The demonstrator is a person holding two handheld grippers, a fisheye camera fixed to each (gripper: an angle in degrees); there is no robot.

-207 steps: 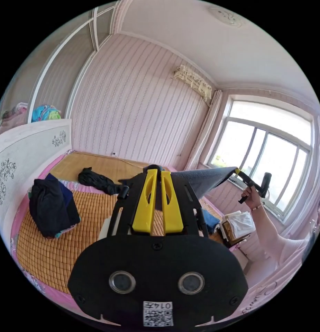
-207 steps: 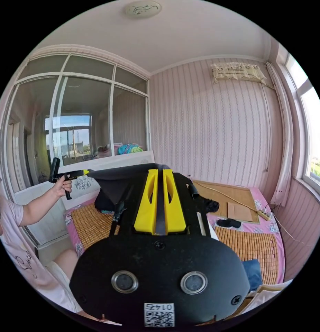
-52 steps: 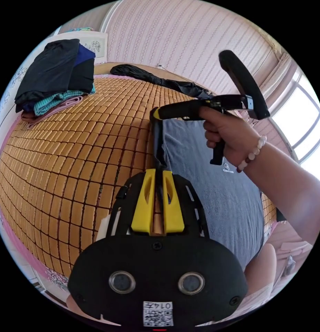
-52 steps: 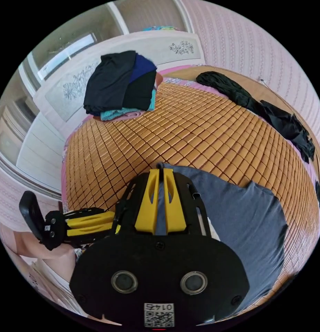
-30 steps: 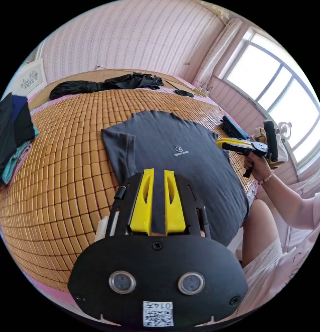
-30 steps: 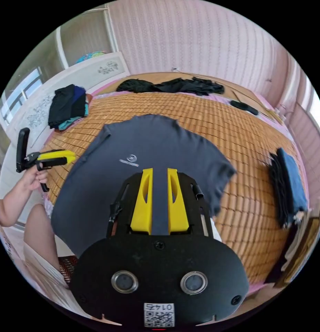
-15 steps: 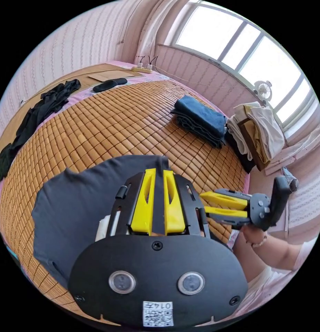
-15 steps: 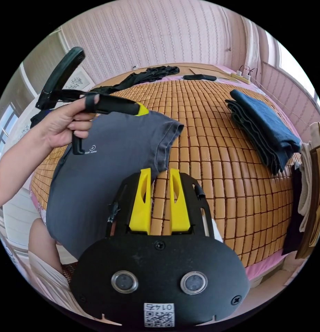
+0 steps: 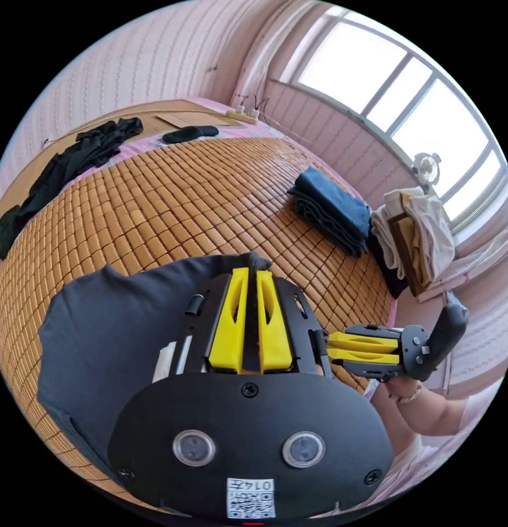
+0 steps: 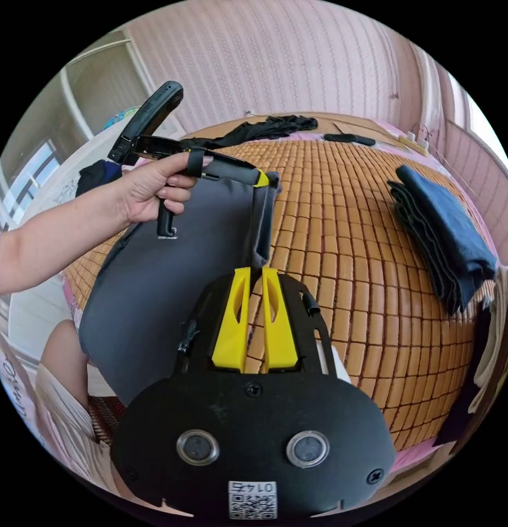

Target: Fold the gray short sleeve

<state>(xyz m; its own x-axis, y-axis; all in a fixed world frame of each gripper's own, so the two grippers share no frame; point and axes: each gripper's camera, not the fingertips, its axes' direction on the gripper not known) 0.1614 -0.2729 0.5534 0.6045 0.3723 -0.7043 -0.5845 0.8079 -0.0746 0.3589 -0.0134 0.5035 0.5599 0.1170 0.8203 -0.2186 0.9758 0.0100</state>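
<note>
1. My left gripper: in the left gripper view its yellow jaws are pressed together on the sleeve edge of the gray short sleeve; in the right gripper view the left gripper pinches that sleeve and lifts it off the mat.
2. The gray short sleeve lies flat on the near left part of the bamboo mat, its hem hanging over the near edge by the person's leg. A small white chest print sits by the hand; too small to read.
3. My right gripper: jaws nearly together at the sleeve's lower edge; I cannot tell if they grip cloth. In the left gripper view the right gripper looks nearly closed too.
4. Right: folded blue garment on the mat. Far: black clothes.
</note>
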